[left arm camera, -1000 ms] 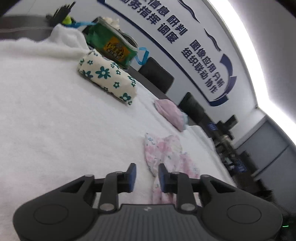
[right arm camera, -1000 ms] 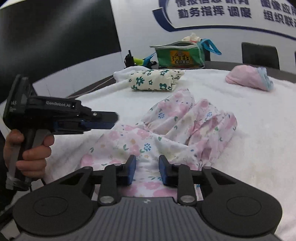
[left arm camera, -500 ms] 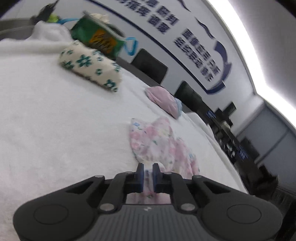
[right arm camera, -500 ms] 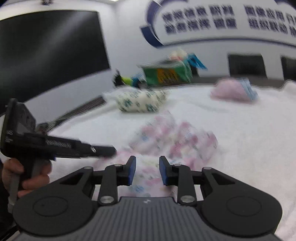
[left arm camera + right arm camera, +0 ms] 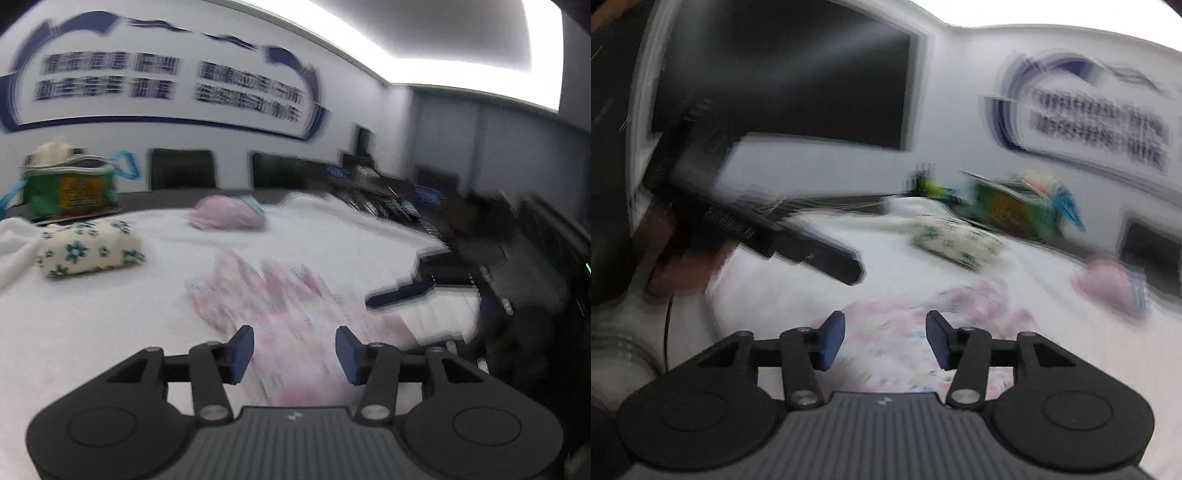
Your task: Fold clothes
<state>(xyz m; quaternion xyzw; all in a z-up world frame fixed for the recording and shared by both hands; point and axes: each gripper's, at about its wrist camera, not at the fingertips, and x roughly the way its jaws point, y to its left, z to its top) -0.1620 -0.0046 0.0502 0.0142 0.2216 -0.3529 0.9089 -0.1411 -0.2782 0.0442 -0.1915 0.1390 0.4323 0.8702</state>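
Observation:
A pink floral garment [image 5: 280, 306] lies crumpled on the white towel-covered table [image 5: 92, 317], blurred by motion. My left gripper [image 5: 294, 350] hovers over its near end, open, nothing between the blue pads. In the right wrist view the same garment [image 5: 886, 332] sits under my right gripper [image 5: 885, 341], which is also open and empty. The left gripper [image 5: 827, 260] shows from the side at the left there, held by a hand [image 5: 679, 269]. The right gripper's fingers [image 5: 399, 295] reach in from the right in the left wrist view.
A folded cream bundle with green flowers [image 5: 88, 251] and a folded pink bundle [image 5: 229, 216] lie farther back. A green bag [image 5: 68, 188] stands at the table's far left. Dark chairs [image 5: 183, 168] line the wall. A large black screen [image 5: 783, 81] hangs at the left.
Both grippers have opened wide; the left was nearly shut half a second ago. Both cameras swung fast, blurring the views, and the garment now lies flatter under them.

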